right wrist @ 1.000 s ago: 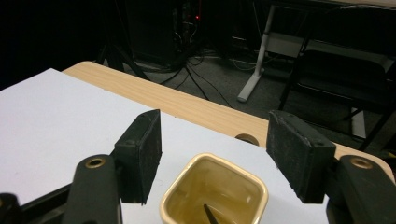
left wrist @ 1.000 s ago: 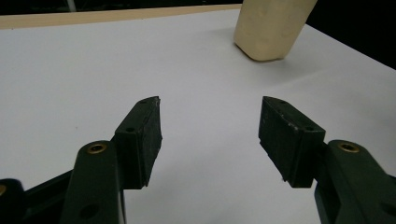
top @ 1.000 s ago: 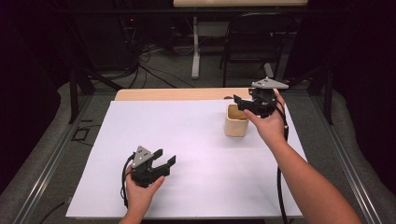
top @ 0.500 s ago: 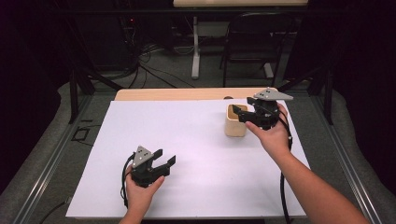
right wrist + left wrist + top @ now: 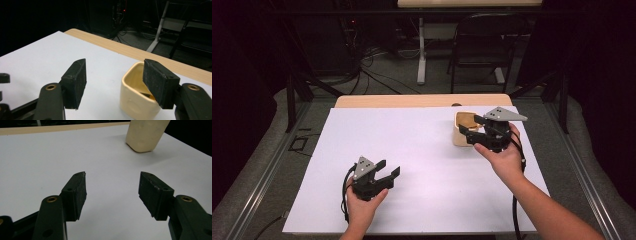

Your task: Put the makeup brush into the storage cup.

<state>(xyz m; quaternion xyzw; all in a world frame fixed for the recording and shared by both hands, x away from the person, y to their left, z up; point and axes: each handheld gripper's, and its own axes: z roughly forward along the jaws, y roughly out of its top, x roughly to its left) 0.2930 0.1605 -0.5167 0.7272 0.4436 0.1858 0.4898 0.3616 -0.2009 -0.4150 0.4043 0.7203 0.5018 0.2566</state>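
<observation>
A cream cup point(image 5: 463, 128) stands upright near the far right corner of the white table cover point(image 5: 422, 165). The right gripper point(image 5: 473, 127) hovers just beside it, jaws spread, one jaw perhaps over its rim. The left gripper point(image 5: 387, 174) rests well apart near the front edge, jaws spread and empty.

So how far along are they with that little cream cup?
Early, it seems. Nothing looks finished: the cream cup stands upright on the white sheet, ungripped. In hand: the right gripper hovers beside the cup's rim, jaws open, one jaw in front of the opening in the right gripper view. The left gripper waits open, far from it. Closing on the cup and whatever follows are left.
</observation>
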